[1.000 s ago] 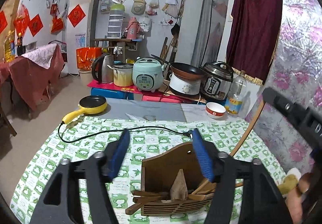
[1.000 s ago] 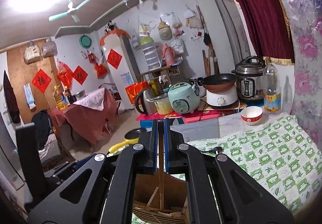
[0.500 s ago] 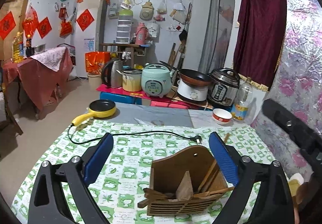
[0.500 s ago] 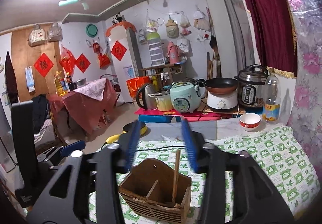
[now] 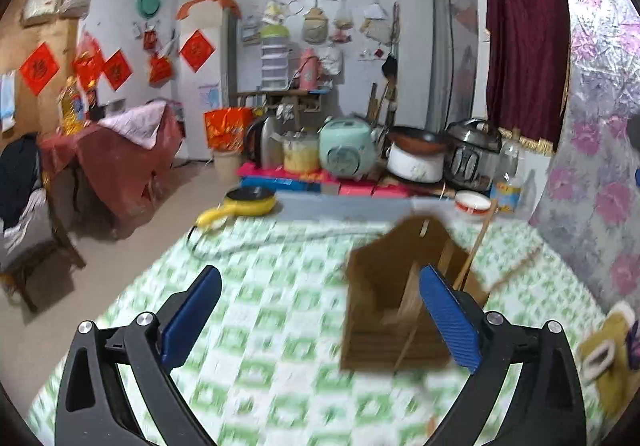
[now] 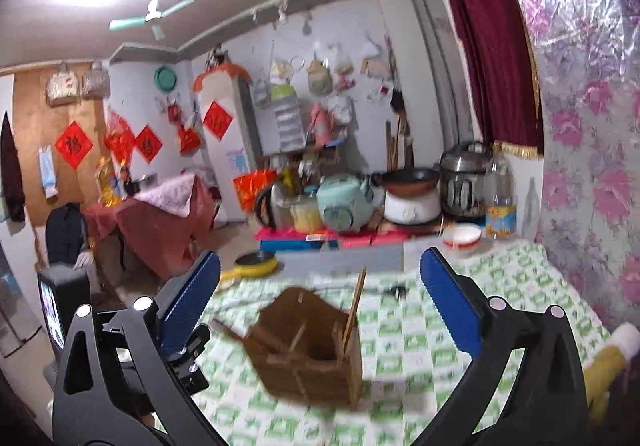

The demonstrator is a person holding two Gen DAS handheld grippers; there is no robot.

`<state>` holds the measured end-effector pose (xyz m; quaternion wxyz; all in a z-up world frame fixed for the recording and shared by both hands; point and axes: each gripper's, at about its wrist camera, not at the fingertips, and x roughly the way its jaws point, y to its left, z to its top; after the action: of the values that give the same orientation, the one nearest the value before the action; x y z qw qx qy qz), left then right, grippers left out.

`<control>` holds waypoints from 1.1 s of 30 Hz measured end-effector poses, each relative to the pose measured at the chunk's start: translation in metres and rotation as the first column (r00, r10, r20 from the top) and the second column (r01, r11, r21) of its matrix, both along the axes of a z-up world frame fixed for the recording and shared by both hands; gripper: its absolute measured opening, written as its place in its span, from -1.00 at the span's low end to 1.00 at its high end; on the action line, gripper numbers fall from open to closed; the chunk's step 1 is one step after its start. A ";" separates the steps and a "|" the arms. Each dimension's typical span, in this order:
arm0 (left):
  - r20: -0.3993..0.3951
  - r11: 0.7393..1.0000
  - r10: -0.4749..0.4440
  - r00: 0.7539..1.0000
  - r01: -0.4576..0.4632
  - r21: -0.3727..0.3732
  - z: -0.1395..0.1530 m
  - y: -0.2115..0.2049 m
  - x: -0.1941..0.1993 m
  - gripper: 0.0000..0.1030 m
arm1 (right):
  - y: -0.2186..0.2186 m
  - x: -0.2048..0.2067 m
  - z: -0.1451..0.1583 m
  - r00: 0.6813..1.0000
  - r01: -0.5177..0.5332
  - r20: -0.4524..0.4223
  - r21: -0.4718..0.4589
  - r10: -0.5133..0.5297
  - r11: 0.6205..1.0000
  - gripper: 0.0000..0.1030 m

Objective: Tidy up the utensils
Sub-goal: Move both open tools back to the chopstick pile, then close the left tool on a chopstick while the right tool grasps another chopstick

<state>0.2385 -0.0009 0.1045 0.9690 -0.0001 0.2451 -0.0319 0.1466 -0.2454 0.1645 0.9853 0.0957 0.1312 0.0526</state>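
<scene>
- left wrist view: wooden utensil holder (image 5: 394,306) stands on the green-check tablecloth (image 5: 280,286), toward the table's right side, w/ a tall pointed back panel and low slatted front.
- inside it: chopsticks (image 5: 474,250) lean up past the holder's right rim; more wooden sticks lie low in the front part, too blurred to count.
- red-white bowl (image 5: 472,201) sits at the far right corner of the table, contents not visible; clear bottle (image 5: 506,181) just beside it.
- yellow pan (image 5: 250,199) at the far left edge, its cord trailing across the cloth.
- left gripper (image 5: 320,310) tilts down toward the cloth, jaws spread wide, nothing between the pads; right pad overlaps the holder's right side in the pic, contact unclear.
- right wrist view: same holder (image 6: 310,350) near the table's middle, dividers visible; one pair of chopsticks (image 6: 354,310) stands upright in the right compartment, a stick pokes out over the left rim.
- bowl (image 6: 462,236) and bottle (image 6: 498,197) at the far right corner.
- right gripper (image 6: 320,306) nearly level above the holder, jaws opening, now wide, nothing held; pads well apart from the chopsticks.
- left gripper's black body shows at the lower left of this view.
</scene>
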 end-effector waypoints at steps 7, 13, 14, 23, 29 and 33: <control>-0.050 0.999 0.018 0.999 -0.016 0.052 -0.059 0.029 -0.081 0.89 | 0.004 -0.074 -0.119 0.977 0.068 -0.200 -0.048 -0.076 0.997 0.88; -0.115 0.999 -0.025 0.993 0.028 0.025 -0.082 0.034 -0.134 0.89 | 0.015 -0.113 -0.151 0.946 -0.043 -0.325 -0.098 0.009 0.994 0.88; -0.136 0.998 -0.042 0.990 0.047 0.031 -0.086 0.032 -0.140 0.89 | 0.019 -0.122 -0.154 0.944 -0.062 -0.329 -0.133 0.015 0.989 0.88; -0.238 0.967 -0.224 0.945 0.245 0.067 -0.114 0.010 -0.176 0.89 | 0.025 -0.155 -0.193 0.893 -0.142 -0.447 -0.161 0.057 0.977 0.88; -0.280 0.921 -0.347 0.895 0.381 0.076 -0.131 -0.002 -0.201 0.89 | 0.030 -0.154 -0.210 0.876 -0.180 -0.475 -0.151 0.088 0.972 0.87; -0.281 0.892 -0.396 0.874 0.439 0.108 -0.136 -0.014 -0.210 0.89 | 0.021 -0.152 -0.210 0.869 -0.162 -0.485 -0.092 0.098 0.983 0.87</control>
<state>0.0284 -0.0146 -0.0311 0.8964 0.1311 0.3619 -0.2199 -0.0051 -0.2246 -0.0458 0.9206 0.0326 0.3796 0.0851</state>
